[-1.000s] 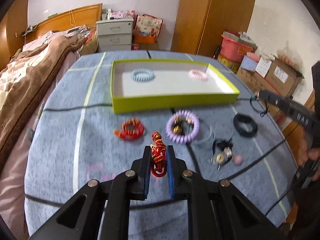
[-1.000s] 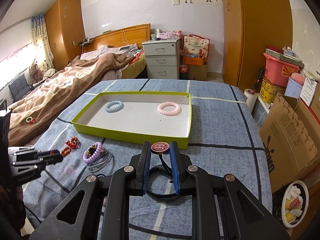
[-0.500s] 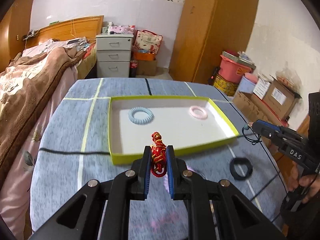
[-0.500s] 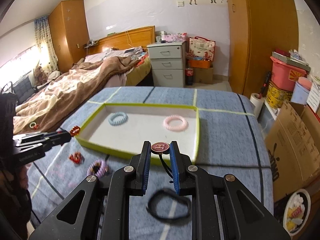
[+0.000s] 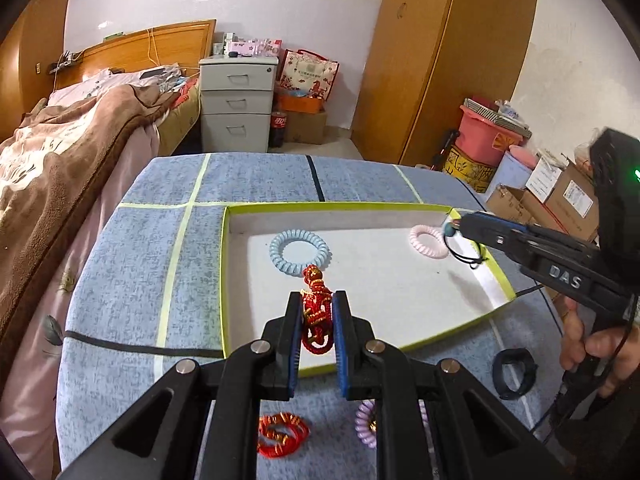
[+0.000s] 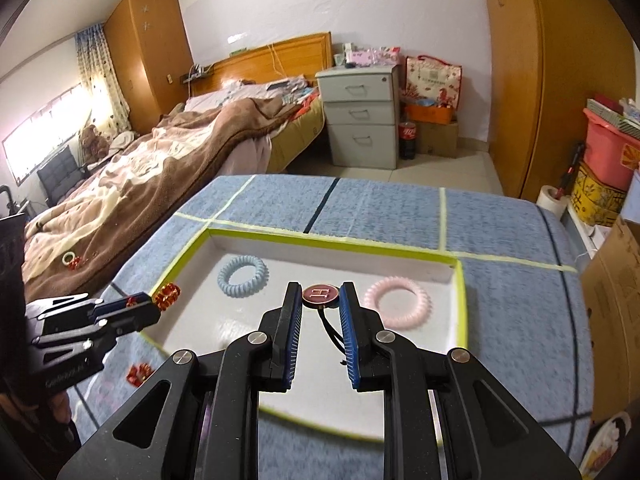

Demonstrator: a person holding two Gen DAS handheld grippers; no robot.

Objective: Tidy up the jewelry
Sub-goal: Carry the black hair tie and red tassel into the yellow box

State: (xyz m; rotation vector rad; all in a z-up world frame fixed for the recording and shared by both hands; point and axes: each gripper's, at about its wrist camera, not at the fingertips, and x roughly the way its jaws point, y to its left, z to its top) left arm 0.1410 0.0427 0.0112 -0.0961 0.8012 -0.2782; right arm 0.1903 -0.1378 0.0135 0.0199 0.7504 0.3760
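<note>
My left gripper (image 5: pixel 317 304) is shut on a red and gold beaded bracelet (image 5: pixel 316 298) and hangs over the near part of a lime-green tray (image 5: pixel 225 280) with a white floor. In the tray lie a light blue spiral hair tie (image 5: pixel 299 247) and a pink spiral hair tie (image 5: pixel 427 241). My right gripper (image 6: pixel 320 300) is shut on a round pink button charm with a black cord (image 6: pixel 320 295), held above the tray (image 6: pixel 460 304) between the blue tie (image 6: pixel 243 277) and the pink tie (image 6: pixel 398 301). Each gripper shows in the other's view, the right one (image 5: pixel 456 227) and the left one (image 6: pixel 158 300).
On the blue cloth near the tray lie another red bracelet (image 5: pixel 282 434), a purple spiral tie (image 5: pixel 366 420) and a black band (image 5: pixel 514 374). A bed (image 6: pixel 160 168) stands to the left, drawers (image 5: pixel 238 108) behind, boxes (image 5: pixel 560 196) to the right. A hand (image 5: pixel 592 352) holds the right gripper.
Both grippers have moved forward from the cloth to above the tray, each keeping its piece. The loose jewelry on the cloth now lies below and behind the fingers.
</note>
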